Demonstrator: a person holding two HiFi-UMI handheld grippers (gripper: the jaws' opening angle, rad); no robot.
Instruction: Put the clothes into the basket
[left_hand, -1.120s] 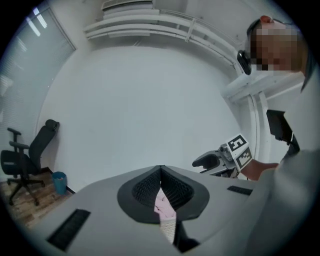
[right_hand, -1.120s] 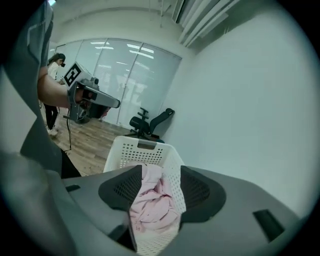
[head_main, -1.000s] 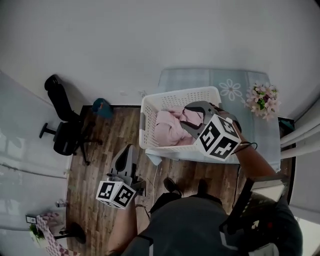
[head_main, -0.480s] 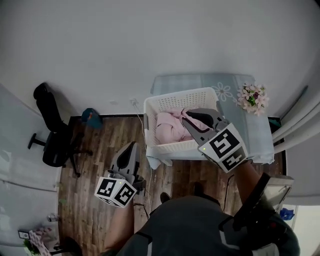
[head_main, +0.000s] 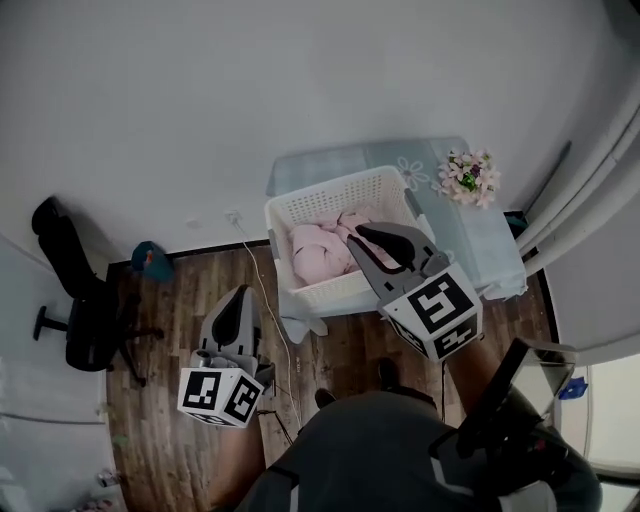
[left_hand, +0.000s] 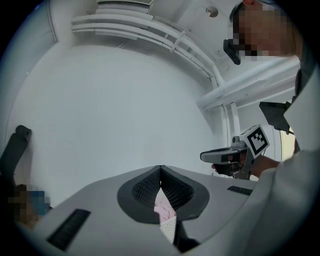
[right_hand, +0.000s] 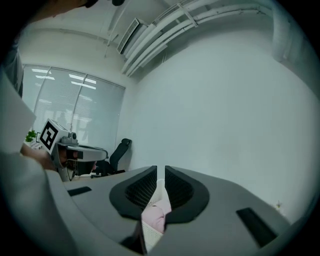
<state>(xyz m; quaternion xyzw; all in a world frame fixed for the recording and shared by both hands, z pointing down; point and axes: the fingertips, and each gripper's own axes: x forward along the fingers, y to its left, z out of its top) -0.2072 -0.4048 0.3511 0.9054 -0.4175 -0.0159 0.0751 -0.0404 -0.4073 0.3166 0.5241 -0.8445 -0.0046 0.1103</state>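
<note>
Pink clothes lie heaped inside the white basket, which stands on the left part of the tabletop, its front wall along the near edge. Right gripper hangs over the basket's near right corner; its jaws have just been closing and are now almost together, a thin slit left, nothing between them. Left gripper is off the tabletop's left end, over the wooden floor, jaws meeting at the tips and empty.
</note>
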